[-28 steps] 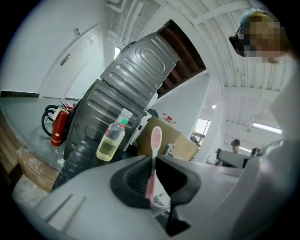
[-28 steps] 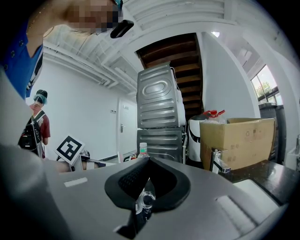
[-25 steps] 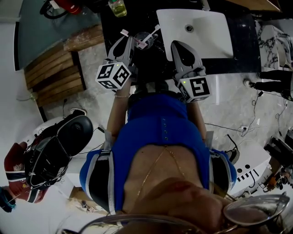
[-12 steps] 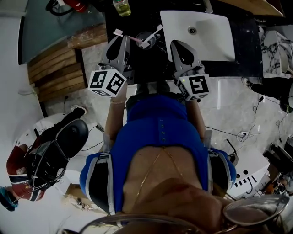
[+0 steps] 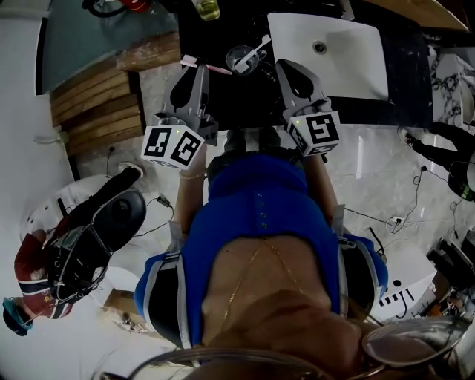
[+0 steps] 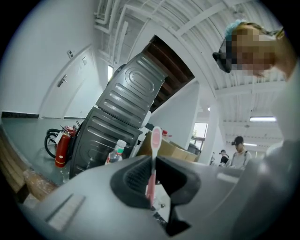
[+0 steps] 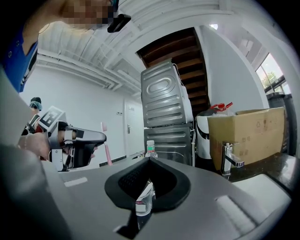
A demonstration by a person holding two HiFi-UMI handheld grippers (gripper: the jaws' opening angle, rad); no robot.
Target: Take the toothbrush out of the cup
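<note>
**Head view.** The left gripper (image 5: 197, 67) is pinching the pink toothbrush (image 5: 217, 68) crosswise. The brush is lying nearly level, just left of the clear cup (image 5: 239, 59) and wholly outside it. Its bristle end is pointing away from the cup and its tail is reaching towards the rim. A white toothbrush (image 5: 257, 50) is leaning inside the cup, its upper end poking out over the rim. The right gripper (image 5: 283, 67) is sitting just right of the cup. From here it is hard to tell whether its dark tips are touching the glass. The white sink (image 5: 349, 70) is lying right of the cup, partly covered by that gripper. A bottle of yellow liquid (image 5: 208, 9), behind the cup, is being cut off by the top edge.

**Left gripper view.** The jaws are pressing together on the pink handle, and the brush is standing upright between them with its head above the pads. The lower handle is hiding inside the jaw throat. A red fire extinguisher (image 6: 60, 149) and a grey ribbed cabinet (image 6: 123, 119) are showing beyond.

**Right gripper view.** The jaws are standing nearly together, nipping a clear thing with a small label. It is apparently the cup's wall, though most of it is hiding below the jaws. Left of it the other gripper is holding the pink brush upright. A tap (image 7: 229, 158) and a cardboard box (image 7: 246, 133) are showing on the right
</note>
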